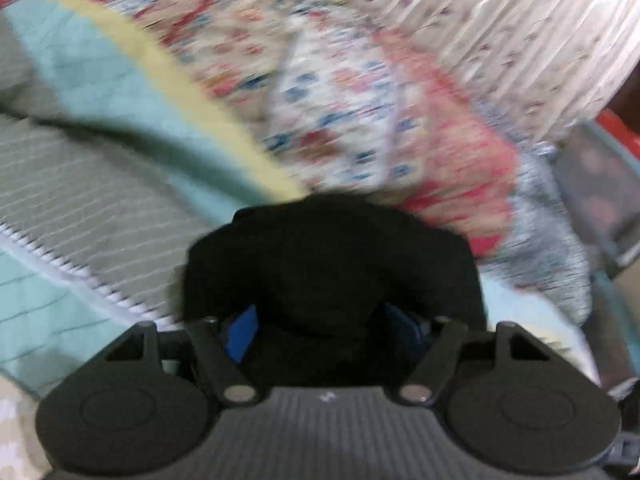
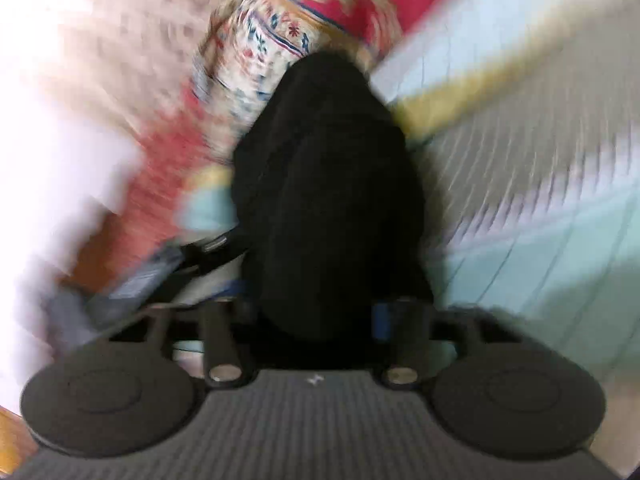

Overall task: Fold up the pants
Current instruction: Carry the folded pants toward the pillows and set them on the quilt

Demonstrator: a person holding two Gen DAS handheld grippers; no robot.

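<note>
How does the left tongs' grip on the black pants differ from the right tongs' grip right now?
In the left tongs the black pants bunch into a wide, squat wad; in the right tongs the pants stretch away as a longer, narrower bundle. The left wrist view is moderately blurred, the right far more. Both tongs are shut on the fabric, over the pale blue quilt.

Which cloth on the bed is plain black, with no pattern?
The pants, bunched between the fingers of both the left gripper and the right gripper. The quilt is teal and yellow; the blanket is flowered.
</note>
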